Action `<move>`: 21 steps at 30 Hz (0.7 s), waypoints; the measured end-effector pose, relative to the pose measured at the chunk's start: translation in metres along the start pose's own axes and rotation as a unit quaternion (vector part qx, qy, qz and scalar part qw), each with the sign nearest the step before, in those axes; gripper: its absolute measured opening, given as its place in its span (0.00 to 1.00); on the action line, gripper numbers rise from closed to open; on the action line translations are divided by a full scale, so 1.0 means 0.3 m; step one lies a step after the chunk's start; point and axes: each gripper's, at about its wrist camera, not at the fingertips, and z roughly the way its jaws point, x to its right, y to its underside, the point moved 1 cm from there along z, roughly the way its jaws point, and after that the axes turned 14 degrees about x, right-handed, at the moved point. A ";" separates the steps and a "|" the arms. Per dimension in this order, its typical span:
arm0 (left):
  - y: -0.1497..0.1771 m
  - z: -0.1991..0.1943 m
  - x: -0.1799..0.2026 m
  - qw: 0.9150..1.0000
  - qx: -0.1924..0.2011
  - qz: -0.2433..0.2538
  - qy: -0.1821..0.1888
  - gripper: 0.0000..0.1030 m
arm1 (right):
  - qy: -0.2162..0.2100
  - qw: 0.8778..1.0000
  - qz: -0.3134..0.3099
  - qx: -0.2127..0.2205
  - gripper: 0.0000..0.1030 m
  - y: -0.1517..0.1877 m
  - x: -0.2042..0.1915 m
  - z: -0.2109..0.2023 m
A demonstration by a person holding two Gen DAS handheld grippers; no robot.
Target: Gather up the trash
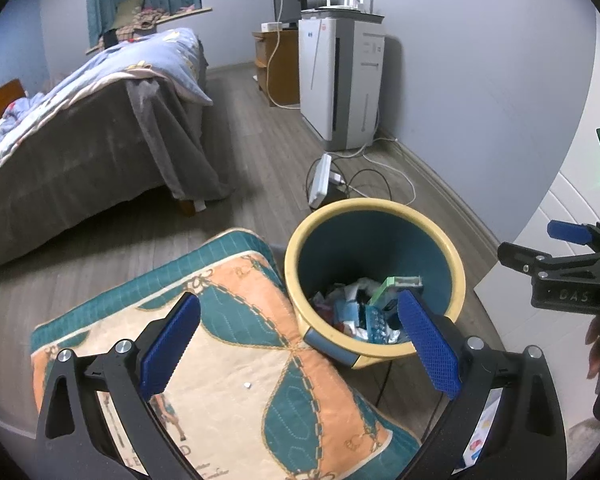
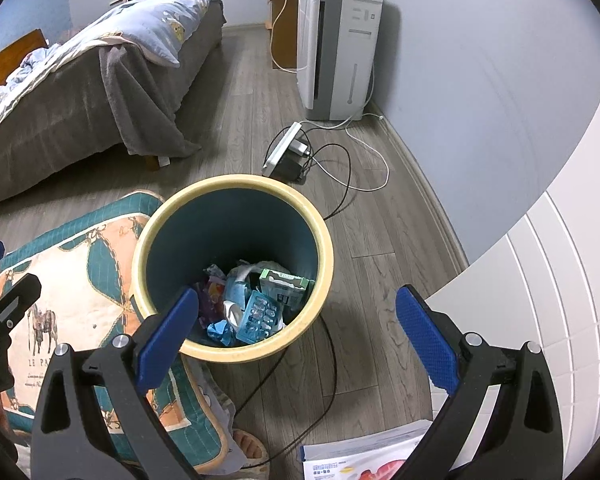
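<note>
A round bin with a yellow rim (image 1: 300,240) (image 2: 324,240) and dark teal inside stands on the wood floor. Several pieces of trash lie in its bottom: a green-white box (image 2: 286,282), a blue blister pack (image 2: 258,318), crumpled wrappers (image 1: 352,312). My left gripper (image 1: 300,340) is open and empty, above a patterned cushion (image 1: 236,360) and the bin's near rim. My right gripper (image 2: 296,332) is open and empty too, hovering over the bin's near edge. The right gripper (image 1: 572,256) also shows at the right edge of the left wrist view.
A bed (image 1: 100,128) with a grey cover is at the left. A white air purifier (image 2: 336,48), a power strip (image 2: 284,148) and loose cables (image 2: 340,168) sit beyond the bin. A printed leaflet (image 2: 364,456) lies on the floor at lower right. A person's sandalled foot (image 2: 248,448) is below.
</note>
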 end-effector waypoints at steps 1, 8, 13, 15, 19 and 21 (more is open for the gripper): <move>0.000 0.000 0.000 1.000 0.000 0.000 0.000 0.95 | 0.000 1.000 0.001 0.000 0.94 0.000 -0.002 -0.001; 0.000 -0.004 0.001 1.000 -0.001 0.000 0.001 0.95 | 0.003 1.000 -0.001 -0.001 0.94 0.000 -0.006 -0.001; -0.001 -0.005 0.001 1.000 0.000 -0.001 0.002 0.95 | 0.005 1.000 -0.004 -0.002 0.94 0.002 -0.006 -0.001; -0.001 -0.005 0.001 1.000 0.000 -0.001 0.002 0.95 | 0.005 1.000 -0.005 -0.002 0.94 0.003 -0.004 0.000; -0.002 -0.005 0.002 1.000 0.000 0.000 0.001 0.95 | 0.004 1.000 -0.005 -0.002 0.94 0.003 -0.004 0.001; -0.003 -0.006 0.003 1.000 0.000 0.000 0.001 0.95 | 0.005 1.000 -0.006 -0.003 0.94 0.003 -0.004 0.000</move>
